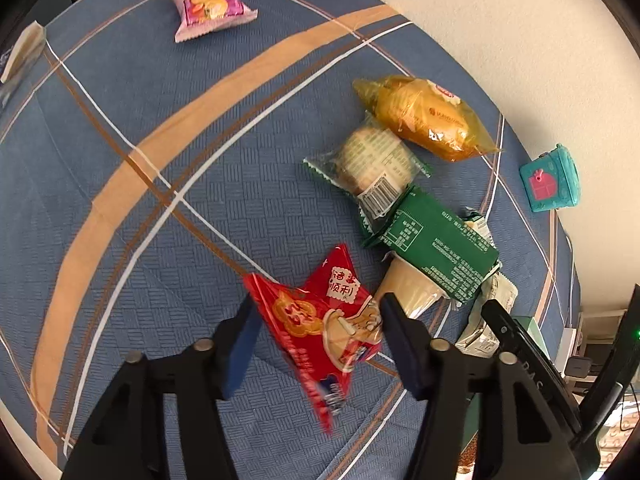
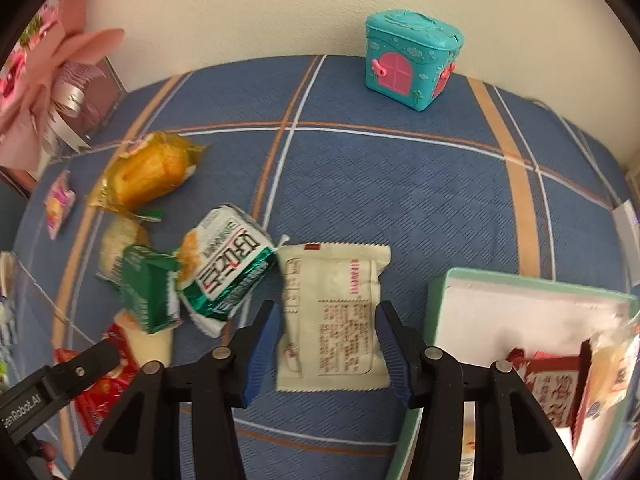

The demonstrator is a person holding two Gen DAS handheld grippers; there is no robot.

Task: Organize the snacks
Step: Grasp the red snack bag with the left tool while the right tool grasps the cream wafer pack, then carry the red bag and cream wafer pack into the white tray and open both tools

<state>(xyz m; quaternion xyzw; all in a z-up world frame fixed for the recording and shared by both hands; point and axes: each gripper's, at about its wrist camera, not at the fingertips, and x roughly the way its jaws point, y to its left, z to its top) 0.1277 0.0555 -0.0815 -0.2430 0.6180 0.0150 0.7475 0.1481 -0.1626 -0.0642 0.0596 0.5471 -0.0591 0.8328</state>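
In the left wrist view my left gripper (image 1: 316,320) is open, its blue pads on either side of a red snack packet (image 1: 324,328) lying on the blue checked tablecloth (image 1: 140,208). Beyond it lie a green packet (image 1: 436,240), a pale cup (image 1: 412,284), a clear-wrapped cake (image 1: 376,164) and a yellow bread packet (image 1: 428,118). In the right wrist view my right gripper (image 2: 326,316) is open around a cream sachet (image 2: 332,316). A green-and-white packet (image 2: 228,268) lies just left of it. A green-rimmed white box (image 2: 528,304) at the right holds red packets (image 2: 556,388).
A teal toy house (image 2: 412,64) stands by the wall at the back. A pink snack packet (image 1: 210,10) lies far off on the cloth. A pink gift bow and clear box (image 2: 68,88) sit at the back left. The table edge runs along the wall.
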